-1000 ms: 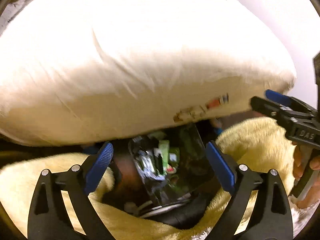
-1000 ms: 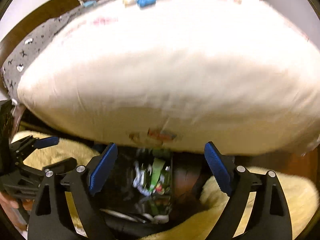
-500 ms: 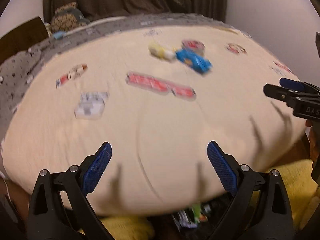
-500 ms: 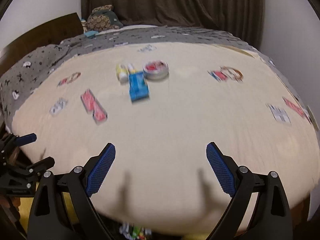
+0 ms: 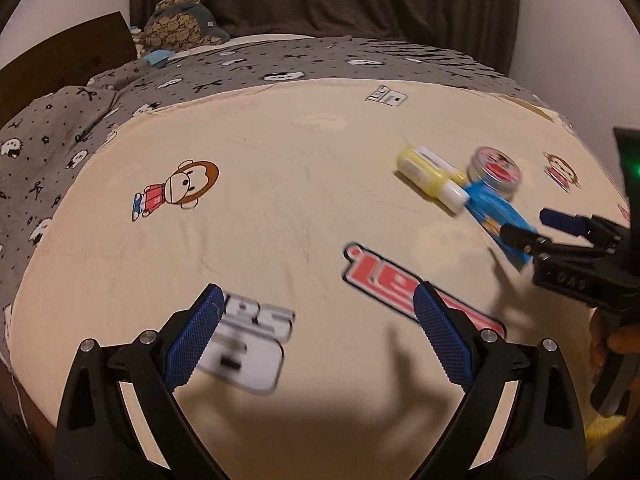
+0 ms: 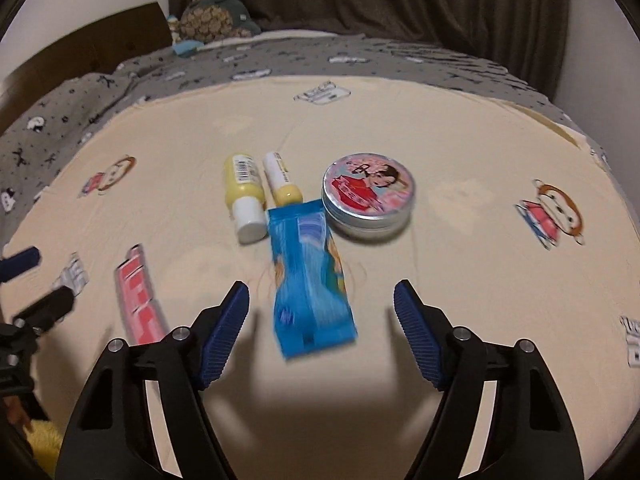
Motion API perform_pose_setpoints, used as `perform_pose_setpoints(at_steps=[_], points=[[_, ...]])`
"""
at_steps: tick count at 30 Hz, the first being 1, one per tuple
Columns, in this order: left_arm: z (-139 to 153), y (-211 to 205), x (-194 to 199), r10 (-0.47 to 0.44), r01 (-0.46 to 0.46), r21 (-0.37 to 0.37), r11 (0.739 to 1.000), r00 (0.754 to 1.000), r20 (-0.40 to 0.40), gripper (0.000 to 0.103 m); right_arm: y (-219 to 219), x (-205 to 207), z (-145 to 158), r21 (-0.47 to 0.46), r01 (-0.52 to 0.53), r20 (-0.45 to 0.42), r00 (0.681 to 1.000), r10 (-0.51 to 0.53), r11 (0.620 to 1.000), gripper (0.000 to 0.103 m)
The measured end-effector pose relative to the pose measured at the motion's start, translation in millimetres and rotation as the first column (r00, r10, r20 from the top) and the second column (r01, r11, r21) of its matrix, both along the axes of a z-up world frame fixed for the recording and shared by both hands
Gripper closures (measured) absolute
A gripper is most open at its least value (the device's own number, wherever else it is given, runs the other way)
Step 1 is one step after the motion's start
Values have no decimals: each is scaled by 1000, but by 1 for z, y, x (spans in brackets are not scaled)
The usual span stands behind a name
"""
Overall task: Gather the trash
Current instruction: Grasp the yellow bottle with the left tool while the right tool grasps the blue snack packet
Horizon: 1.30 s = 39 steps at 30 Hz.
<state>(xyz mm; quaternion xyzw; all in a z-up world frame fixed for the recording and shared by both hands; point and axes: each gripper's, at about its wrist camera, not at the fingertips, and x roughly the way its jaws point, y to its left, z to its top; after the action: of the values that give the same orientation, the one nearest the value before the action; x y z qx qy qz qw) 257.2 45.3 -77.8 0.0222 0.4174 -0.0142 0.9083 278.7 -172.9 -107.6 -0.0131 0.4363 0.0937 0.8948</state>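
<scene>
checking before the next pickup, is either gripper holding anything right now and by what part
Nothing is held. The left gripper is open over bare sheet; the right gripper is closing, its fingers either side of the blue wrapper without touching it.

The sheet [image 5: 280, 220] bears upside-down print, seemingly "PS" in grey letters. The right gripper [image 5: 560, 248] shows "DAS". The yellow bottle [image 6: 242, 184] carries an unreadable barcode.

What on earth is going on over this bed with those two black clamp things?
A person is clearing litter off a cream printed bedsheet, holding a pair of tongs in each hand. The right tongs hover just short of a crumpled blue wrapper, their jaws closing with nothing gripped yet. Beside the wrapper lie a yellow bottle with a white cap, a small yellow-capped tube and a round pictured tin. The left tongs are open and empty.
</scene>
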Motion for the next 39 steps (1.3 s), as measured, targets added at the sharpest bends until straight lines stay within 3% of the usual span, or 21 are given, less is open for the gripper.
perform_pose_setpoints(at_steps=[5, 7, 9, 18, 23, 27, 32, 37, 39], points=[[0, -4, 22, -13, 12, -13, 1000, 1000, -10, 13, 3, 11, -14, -4, -6, -23, 1000, 6, 1000, 41], [0, -12, 31, -22, 22, -14, 1000, 1000, -9, 13, 1, 9, -14, -1, -16, -17, 1000, 16, 1000, 60], [1, -22, 40, -36, 36, -11, 999, 999, -2, 13, -3, 4, -13, -2, -18, -12, 1000, 18, 1000, 64], [-1, -69, 91, -50, 50, -15, 999, 999, -11, 20, -23, -39, -6, -20, -82, 7, 997, 82, 996, 65], [-12, -81, 117, -37, 36, -30, 999, 998, -46, 26, -40, -59, -2, 14, -91, 19, 996, 91, 996, 65], [-24, -96, 130, -64, 64, 0, 998, 994, -88, 27, -51, -64, -3, 27, -76, 29, 997, 76, 997, 65], [-40, -112, 147, -83, 84, -2, 996, 984, -158, 49, -57, -64, -3, 44, -77, 38, 996, 76, 996, 65], [-44, -121, 148, -99, 103, 18, 995, 984, -145, 66, -61, -67, -2, 42, -75, 55, 996, 72, 996, 65], [-42, -123, 143, -108, 113, 28, 993, 984, -143, 68, -65, -67, -2, 42, -72, 53, 996, 69, 997, 65]])
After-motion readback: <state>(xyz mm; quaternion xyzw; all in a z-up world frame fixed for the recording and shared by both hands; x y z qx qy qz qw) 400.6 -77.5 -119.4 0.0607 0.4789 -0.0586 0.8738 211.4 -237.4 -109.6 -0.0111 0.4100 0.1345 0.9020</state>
